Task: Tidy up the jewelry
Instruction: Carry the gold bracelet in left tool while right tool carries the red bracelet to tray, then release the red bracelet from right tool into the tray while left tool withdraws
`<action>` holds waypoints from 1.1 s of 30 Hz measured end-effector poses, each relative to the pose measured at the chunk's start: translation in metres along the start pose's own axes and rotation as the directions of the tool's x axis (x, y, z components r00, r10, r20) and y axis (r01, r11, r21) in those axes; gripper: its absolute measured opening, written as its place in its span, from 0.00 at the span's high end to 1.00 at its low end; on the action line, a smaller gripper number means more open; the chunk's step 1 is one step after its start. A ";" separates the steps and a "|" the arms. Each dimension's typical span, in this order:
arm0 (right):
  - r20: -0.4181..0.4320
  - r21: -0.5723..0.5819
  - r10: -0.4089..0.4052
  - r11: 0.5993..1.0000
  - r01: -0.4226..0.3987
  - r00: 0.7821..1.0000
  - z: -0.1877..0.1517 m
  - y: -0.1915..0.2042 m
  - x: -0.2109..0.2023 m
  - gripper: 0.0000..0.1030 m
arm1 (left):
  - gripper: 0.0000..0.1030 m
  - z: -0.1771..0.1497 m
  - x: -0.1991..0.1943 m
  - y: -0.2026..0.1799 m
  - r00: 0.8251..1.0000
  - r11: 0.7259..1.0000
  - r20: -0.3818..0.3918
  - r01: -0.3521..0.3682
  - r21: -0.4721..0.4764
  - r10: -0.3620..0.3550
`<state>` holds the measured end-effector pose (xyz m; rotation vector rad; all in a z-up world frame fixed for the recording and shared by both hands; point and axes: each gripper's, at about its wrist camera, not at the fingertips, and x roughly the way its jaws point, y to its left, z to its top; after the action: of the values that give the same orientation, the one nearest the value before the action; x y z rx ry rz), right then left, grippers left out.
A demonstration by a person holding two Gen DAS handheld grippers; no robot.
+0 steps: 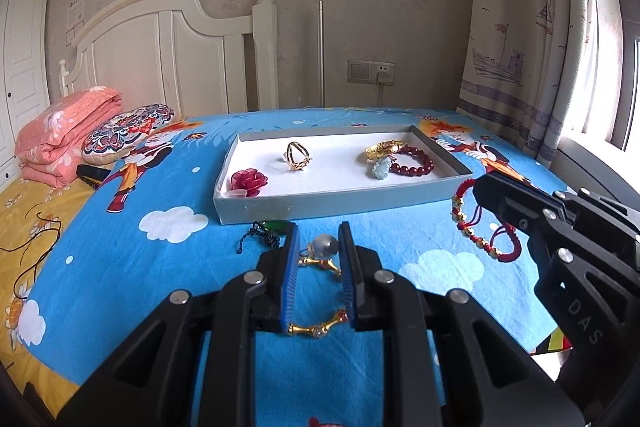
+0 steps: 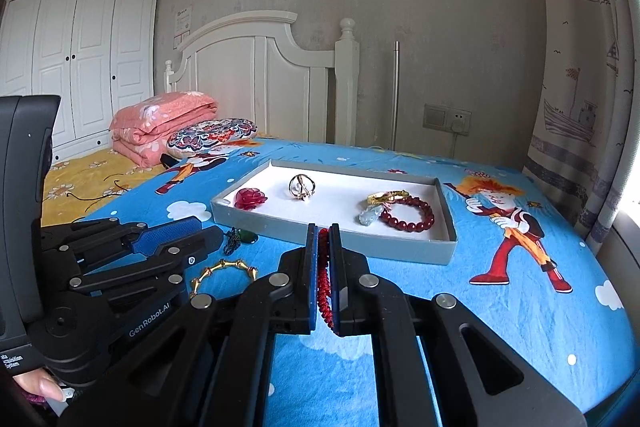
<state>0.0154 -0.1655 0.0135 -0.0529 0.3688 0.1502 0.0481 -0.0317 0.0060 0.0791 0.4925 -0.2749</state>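
A grey tray lies on the blue bedsheet and holds a red flower, a gold ring piece, a gold bangle, a pale blue stone and a dark red bead bracelet. My left gripper is open around a gold bamboo-link bracelet with a clear bead. My right gripper is shut on a red cord bracelet, which also shows in the left wrist view. A green pendant on dark cord lies before the tray.
A patterned pillow and a folded pink quilt lie at the bed's left. A white headboard stands behind. A curtain and window are at the right. A dark cord lies on the yellow sheet.
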 end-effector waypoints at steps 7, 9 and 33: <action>-0.010 0.035 -0.008 0.999 0.008 1.000 0.024 -0.017 0.026 0.94 | 0.81 0.032 0.024 0.004 1.000 1.000 0.003 -0.003 0.006 0.003; -0.018 0.039 -0.010 0.999 0.011 1.000 0.030 -0.022 0.036 0.94 | 0.81 0.040 0.032 0.006 1.000 1.000 -0.007 0.001 0.002 -0.001; -0.243 0.074 -0.041 0.995 0.061 0.969 0.067 -0.063 0.194 0.91 | 0.64 0.107 0.172 0.036 0.981 0.992 -0.156 -0.120 -0.038 0.113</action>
<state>0.2276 -0.1963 0.0074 0.0000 0.6156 0.0774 0.2520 -0.0536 0.0184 0.0835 0.6450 -0.1424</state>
